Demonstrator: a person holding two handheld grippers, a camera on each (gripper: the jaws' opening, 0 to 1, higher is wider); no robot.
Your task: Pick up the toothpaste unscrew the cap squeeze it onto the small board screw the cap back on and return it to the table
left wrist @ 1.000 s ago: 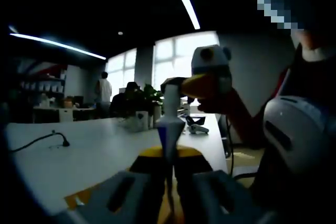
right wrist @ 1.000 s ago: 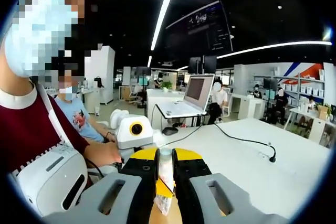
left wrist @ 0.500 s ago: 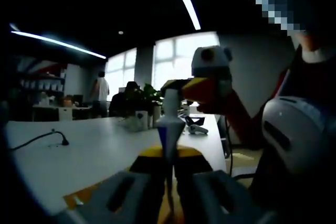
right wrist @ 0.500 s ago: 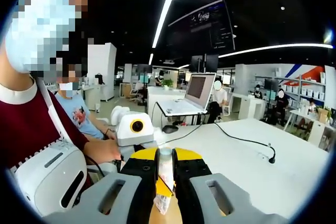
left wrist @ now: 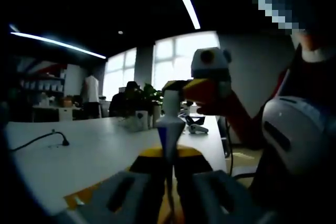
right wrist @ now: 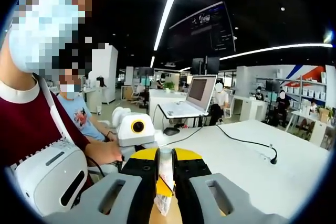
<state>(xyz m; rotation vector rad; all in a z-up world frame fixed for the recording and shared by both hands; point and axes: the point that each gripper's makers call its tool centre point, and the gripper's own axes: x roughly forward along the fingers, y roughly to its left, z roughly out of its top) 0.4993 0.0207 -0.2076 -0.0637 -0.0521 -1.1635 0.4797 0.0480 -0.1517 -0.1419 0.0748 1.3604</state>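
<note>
In the left gripper view the left claw (left wrist: pixel 169 179) is clenched on the toothpaste tube (left wrist: pixel 169 129), which stands upright between its jaws with the flat tail down in the jaws and the white neck pointing up, held in the air above the white worktop (left wrist: pixel 79 156); at the top of the tube the right claw (left wrist: pixel 176 85) comes in from the right, its yellow-and-black jaw tips closed around the cap (left wrist: pixel 171 94); behind it a hand (left wrist: pixel 207 95) grips its body, with a dark red sleeve (left wrist: pixel 247 119) running down to the right; a black cable (left wrist: pixel 39 139) lies on the worktop to the left, potted plants (left wrist: pixel 137 100) stand at its far end, and a person in white (left wrist: pixel 92 95) stands far off by the windows.

In the right gripper view the right claw (right wrist: pixel 165 174) is clamped on the cap end of the toothpaste tube (right wrist: pixel 165 182), whose pale body runs between the black jaw pads with a crumpled end low down; just left of it sits the left claw's white body, held by a hand (right wrist: pixel 105 153); the person holding both wears a dark red top (right wrist: pixel 26 129) with a white device (right wrist: pixel 50 177) strapped at the chest; an open laptop (right wrist: pixel 191 98) stands on a farther desk, and a black cable (right wrist: pixel 247 142) crosses the white worktop (right wrist: pixel 247 166) at right.
</note>
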